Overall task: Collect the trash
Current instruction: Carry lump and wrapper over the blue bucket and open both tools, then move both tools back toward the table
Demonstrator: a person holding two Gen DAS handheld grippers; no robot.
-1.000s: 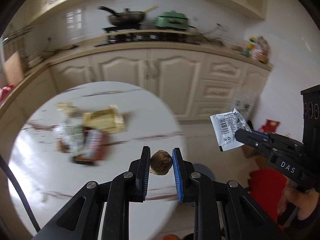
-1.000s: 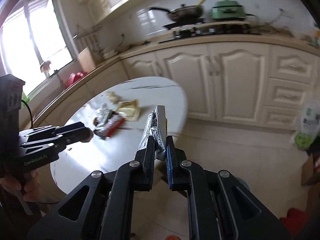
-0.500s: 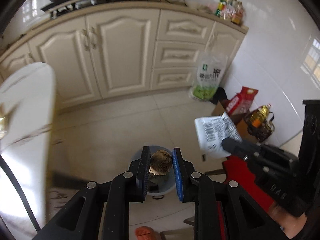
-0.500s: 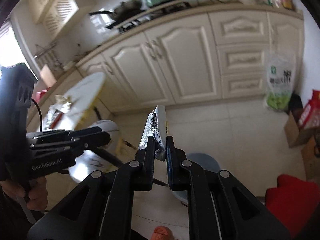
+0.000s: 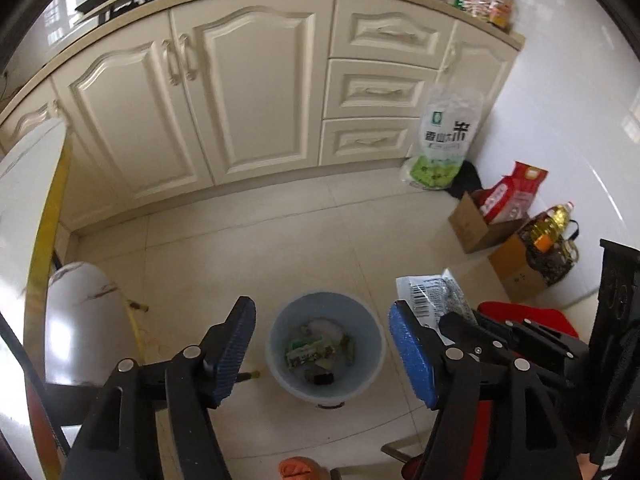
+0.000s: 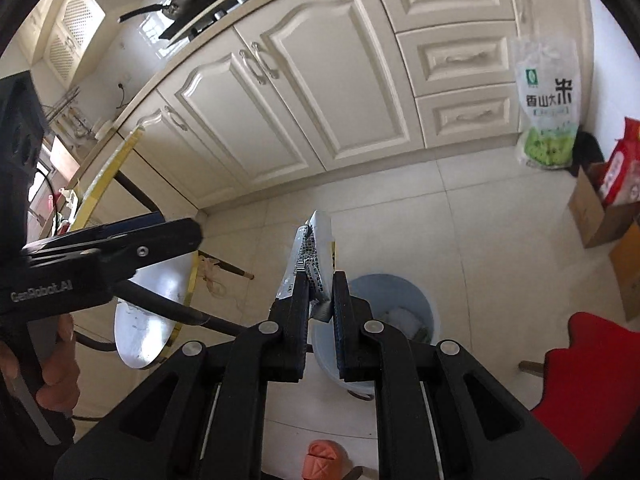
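Note:
A pale blue trash bin stands on the tiled floor with several pieces of trash inside. My left gripper is open and empty, hanging directly above the bin. My right gripper is shut on a white and silver wrapper with a barcode, held above and just left of the bin. In the left wrist view the wrapper and right gripper are to the right of the bin. The left gripper also shows at the left of the right wrist view.
Cream cabinets run along the back. A rice bag, cardboard boxes and an oil bottle sit at the right wall. The round marble table's edge and a white stool are at left. A red seat is at right.
The left gripper opened and the brown round piece it held is gone from its jaws. Both grippers moved closer over the bin. The right gripper still holds the wrapper.

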